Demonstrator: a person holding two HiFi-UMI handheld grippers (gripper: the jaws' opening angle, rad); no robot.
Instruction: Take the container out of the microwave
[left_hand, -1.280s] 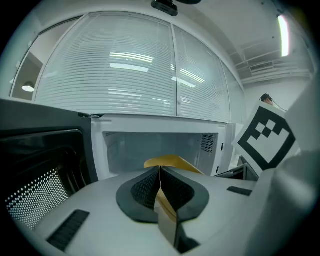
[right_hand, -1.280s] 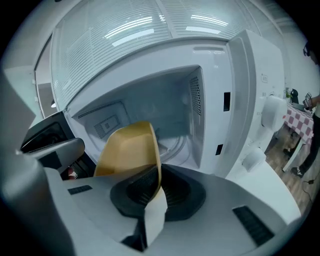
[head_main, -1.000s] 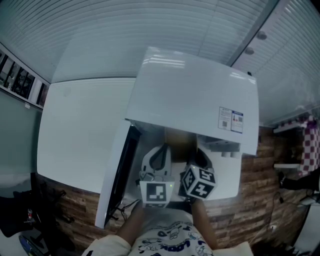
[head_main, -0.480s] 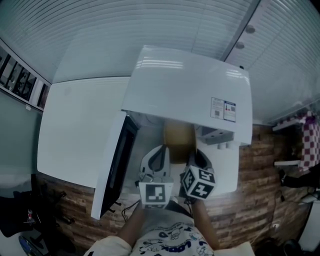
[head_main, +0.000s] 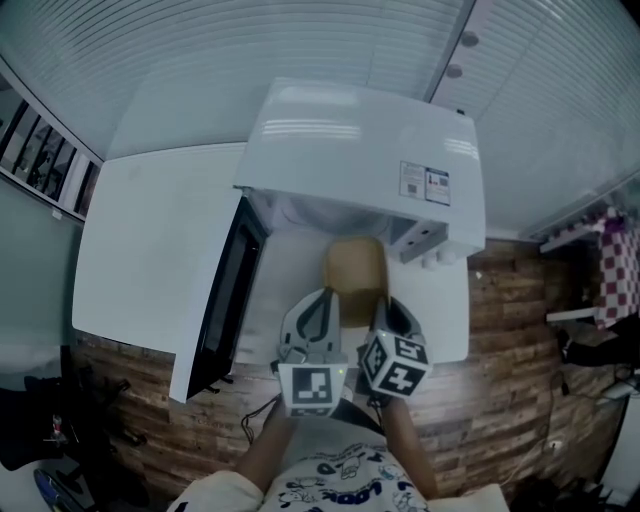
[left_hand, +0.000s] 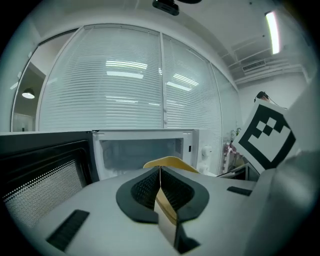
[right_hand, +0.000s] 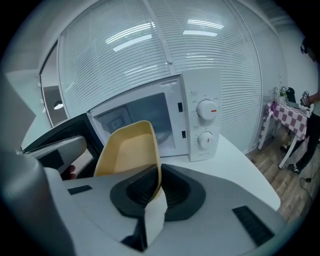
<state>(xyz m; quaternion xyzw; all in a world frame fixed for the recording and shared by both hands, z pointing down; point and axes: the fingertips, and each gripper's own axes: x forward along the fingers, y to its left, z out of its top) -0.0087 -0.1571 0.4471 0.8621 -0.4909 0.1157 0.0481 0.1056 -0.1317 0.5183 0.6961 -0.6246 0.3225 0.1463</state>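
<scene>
A shallow yellow container (head_main: 355, 268) hangs over the white table in front of the white microwave (head_main: 360, 150), outside its open cavity (left_hand: 140, 150). My left gripper (head_main: 318, 312) is shut on the container's left rim, and my right gripper (head_main: 393, 315) is shut on its right rim. In the left gripper view the jaws (left_hand: 160, 172) pinch the thin rim, and the container (left_hand: 169, 161) shows just beyond them. In the right gripper view the container (right_hand: 129, 150) tilts up from the shut jaws (right_hand: 159, 176), with nothing visible inside it.
The microwave door (head_main: 218, 300) stands open to the left, close beside my left gripper. The white table (head_main: 150, 250) ends near me over a wooden floor (head_main: 520, 380). Two control knobs (right_hand: 206, 109) face me at the right. A checked-cloth table (right_hand: 290, 120) stands far right.
Both grippers have drawn the container back out of the microwave cavity toward the person. It now sits fully in front of the opening, and the microwave looks farther off.
</scene>
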